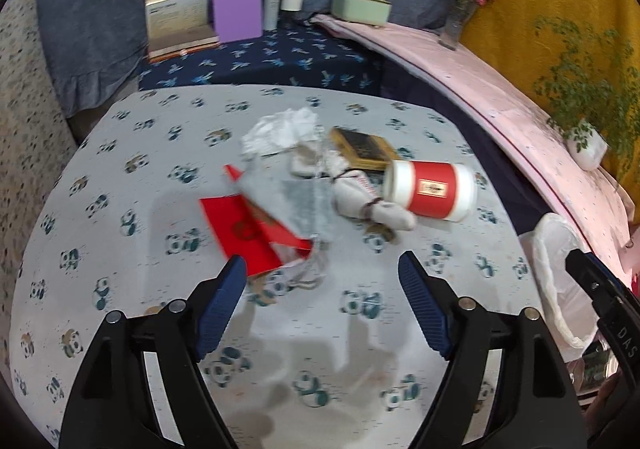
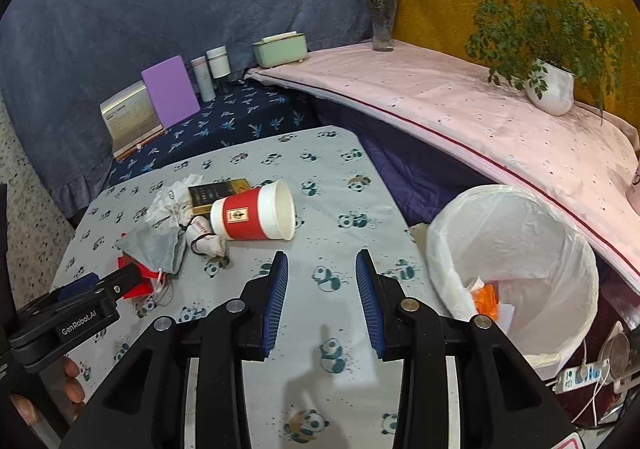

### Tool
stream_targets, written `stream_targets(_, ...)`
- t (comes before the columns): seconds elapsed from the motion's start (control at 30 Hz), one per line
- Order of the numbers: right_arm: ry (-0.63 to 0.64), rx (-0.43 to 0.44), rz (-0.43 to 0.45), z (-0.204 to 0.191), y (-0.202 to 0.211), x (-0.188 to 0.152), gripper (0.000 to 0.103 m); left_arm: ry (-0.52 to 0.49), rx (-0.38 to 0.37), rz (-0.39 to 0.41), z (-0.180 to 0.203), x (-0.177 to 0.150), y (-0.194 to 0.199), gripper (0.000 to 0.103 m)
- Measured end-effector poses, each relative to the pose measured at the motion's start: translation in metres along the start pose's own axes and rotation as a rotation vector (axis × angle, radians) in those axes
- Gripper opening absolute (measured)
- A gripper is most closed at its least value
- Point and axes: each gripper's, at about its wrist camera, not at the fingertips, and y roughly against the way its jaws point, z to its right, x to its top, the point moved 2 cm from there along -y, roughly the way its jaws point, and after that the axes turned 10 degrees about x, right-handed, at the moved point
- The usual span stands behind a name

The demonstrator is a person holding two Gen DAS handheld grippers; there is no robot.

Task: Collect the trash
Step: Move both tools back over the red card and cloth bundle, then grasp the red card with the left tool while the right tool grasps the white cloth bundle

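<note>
1. Right now I am bringing the left tool [image 1: 322, 273] in over the tabletop [image 1: 120, 177] with its jaws wide and nothing between them; to do this pick well I would settle on one piece only, the red packet [image 1: 240, 233], and come down with one pad on each side of its near edge before closing.
2. That red packet lies just ahead of the left pad, partly under a grey pouch [image 1: 292, 201], so I would judge a low, flat approach best to avoid dragging the pouch along.
3. Further right sit crumpled tissue [image 1: 280, 129], a dark box [image 1: 364, 149] and a tipped red cup [image 2: 252, 215].
4. My right tool [image 2: 322, 273] hovers half open and empty, the cup ahead of it and slightly left.
5. At the far right stands the lined bin [image 2: 512, 225], beside the tabletop.
</note>
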Motion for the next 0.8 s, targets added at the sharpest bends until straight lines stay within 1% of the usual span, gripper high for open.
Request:
stream_targets(0.17, 0.019, 0.035, -0.025, -0.020, -0.016, -0.001, 0.035, 0.048, 0.032, -0.019, -0.030, 0.002, -0.011, 0.074)
stream_targets(0.3, 0.039, 0.058, -0.049, -0.036, -0.030, -0.004, 0.035, 0.066, 0.045, -0.037, -0.041, 0.003, -0.021, 0.074)
stream_targets(0.4, 0.055, 0.072, -0.067, -0.045, -0.039, -0.006, 0.035, 0.071, 0.051, -0.055, -0.045, 0.001, -0.030, 0.074)
stream_targets(0.63, 0.070, 0.092, -0.102, -0.057, -0.060, -0.008, 0.035, 0.078, 0.028, -0.084, -0.044, 0.006, -0.046, 0.074)
stream_targets(0.7, 0.073, 0.097, -0.108, -0.060, -0.065, -0.007, 0.035, 0.077, 0.011, -0.086, -0.041, 0.008, -0.049, 0.068)
stream_targets(0.8, 0.073, 0.109, -0.120, -0.063, -0.074, -0.005, 0.035, 0.064, -0.007, -0.103, -0.035, 0.012, -0.057, 0.056)
